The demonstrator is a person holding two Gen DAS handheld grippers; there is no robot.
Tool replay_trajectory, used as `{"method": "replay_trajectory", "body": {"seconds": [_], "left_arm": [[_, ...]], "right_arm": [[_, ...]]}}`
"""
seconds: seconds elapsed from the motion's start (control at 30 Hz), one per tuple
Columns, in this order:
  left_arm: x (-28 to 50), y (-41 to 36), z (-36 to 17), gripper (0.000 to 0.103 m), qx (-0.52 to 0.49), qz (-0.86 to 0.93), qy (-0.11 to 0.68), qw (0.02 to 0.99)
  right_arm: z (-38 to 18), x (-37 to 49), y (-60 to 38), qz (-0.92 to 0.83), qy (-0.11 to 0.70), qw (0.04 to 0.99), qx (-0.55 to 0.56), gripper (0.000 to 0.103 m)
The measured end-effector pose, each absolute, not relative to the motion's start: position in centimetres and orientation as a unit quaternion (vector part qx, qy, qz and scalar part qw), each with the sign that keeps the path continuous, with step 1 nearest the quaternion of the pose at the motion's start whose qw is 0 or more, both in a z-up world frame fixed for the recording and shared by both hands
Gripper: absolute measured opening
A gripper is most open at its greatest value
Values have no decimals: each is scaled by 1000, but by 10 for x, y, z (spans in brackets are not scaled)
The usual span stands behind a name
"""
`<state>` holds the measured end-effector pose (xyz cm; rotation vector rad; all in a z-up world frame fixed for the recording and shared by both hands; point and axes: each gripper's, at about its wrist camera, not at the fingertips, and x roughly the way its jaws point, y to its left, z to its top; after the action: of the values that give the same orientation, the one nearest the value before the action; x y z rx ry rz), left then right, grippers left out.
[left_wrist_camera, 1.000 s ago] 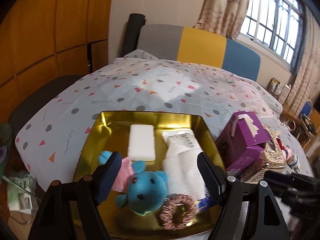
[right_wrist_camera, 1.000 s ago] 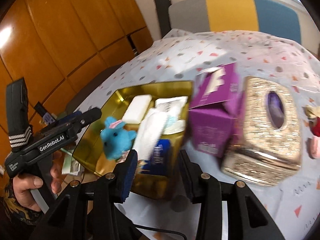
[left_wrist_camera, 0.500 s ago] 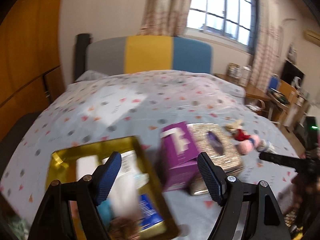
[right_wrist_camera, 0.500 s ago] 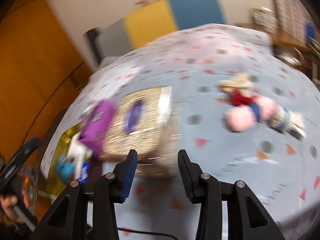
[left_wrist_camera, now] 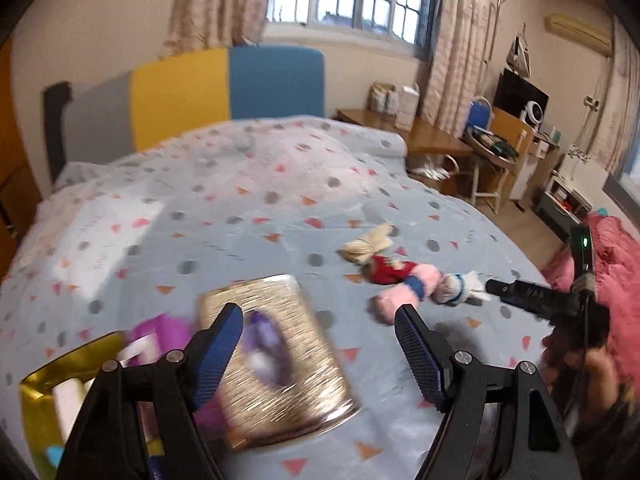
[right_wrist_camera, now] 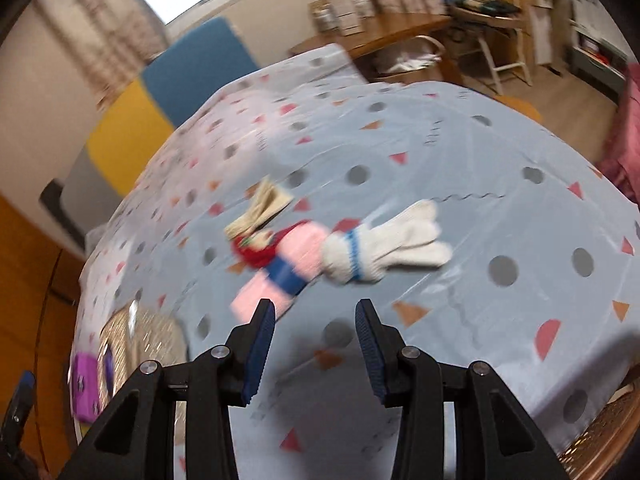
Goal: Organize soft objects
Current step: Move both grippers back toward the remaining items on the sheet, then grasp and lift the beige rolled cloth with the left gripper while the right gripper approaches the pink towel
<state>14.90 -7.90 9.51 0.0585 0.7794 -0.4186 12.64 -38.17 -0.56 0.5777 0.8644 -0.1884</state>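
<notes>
A small heap of soft things lies on the patterned bedspread (left_wrist_camera: 248,208): a white knit glove (right_wrist_camera: 394,242) with a blue cuff, a pink fuzzy sock (right_wrist_camera: 280,276) with a blue band, a red cloth piece (right_wrist_camera: 260,254) and a beige bow (right_wrist_camera: 260,208). The same glove (left_wrist_camera: 464,286), pink sock (left_wrist_camera: 404,294) and bow (left_wrist_camera: 368,242) lie to the right in the left wrist view. My right gripper (right_wrist_camera: 316,344) hangs open over the bedspread just short of the sock. My left gripper (left_wrist_camera: 320,352) is open and empty above the glittery gold tissue box (left_wrist_camera: 280,364). The gold tray (left_wrist_camera: 60,364) sits at lower left.
A purple box (left_wrist_camera: 160,332) leans between the tray and the gold tissue box. The headboard (left_wrist_camera: 224,88) stands at the back. A wooden desk (left_wrist_camera: 424,140) and chair stand beyond the bed's right edge. The other gripper's body (left_wrist_camera: 536,298) reaches in at the right.
Both views have swung right, away from the gold tray with the blue plush toy toward the glove and sock heap. Both grippers stayed open with nothing in them.
</notes>
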Motion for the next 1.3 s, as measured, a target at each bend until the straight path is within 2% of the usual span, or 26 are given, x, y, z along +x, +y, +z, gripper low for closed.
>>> {"method": "replay_trajectory", "body": {"seconds": [0.23, 0.3, 0.37, 0.6, 0.73, 0.8, 1.03, 1.07, 1.1, 1.13, 1.17, 1.3], "left_arm": [[221, -178, 64, 78, 85, -201, 437, 873], [243, -201, 48, 68, 95, -203, 463, 857], [267, -223, 28, 64, 117, -193, 482, 846], [329, -258, -27, 64, 142, -177, 520, 824], [354, -273, -48, 70, 164, -175, 523, 818], [364, -277, -55, 79, 164, -181, 525, 815], [376, -299, -78, 81, 213, -214, 516, 802], [379, -300, -81, 75, 213, -211, 519, 800], [381, -300, -85, 63, 210, -213, 526, 796], [382, -299, -88, 59, 204, -219, 534, 791], [381, -298, -86, 40, 194, -226, 534, 791], [371, -299, -82, 32, 205, -223, 535, 789]], "right_arm": [[-15, 136, -400, -86, 369, 874, 304, 42], [-15, 135, -401, -82, 356, 878, 309, 42], [-16, 134, -404, -76, 352, 876, 319, 42], [-21, 134, -406, -48, 355, 868, 343, 42], [-27, 135, -407, -26, 364, 858, 361, 42], [-29, 135, -407, -20, 364, 855, 369, 42], [-30, 136, -405, -10, 367, 853, 372, 42], [-30, 136, -405, -8, 368, 852, 373, 42], [-30, 135, -405, -6, 367, 852, 374, 42], [-29, 135, -405, -7, 367, 852, 373, 42], [-30, 135, -405, -7, 367, 853, 372, 42], [-29, 135, -404, -10, 366, 854, 369, 42]]}}
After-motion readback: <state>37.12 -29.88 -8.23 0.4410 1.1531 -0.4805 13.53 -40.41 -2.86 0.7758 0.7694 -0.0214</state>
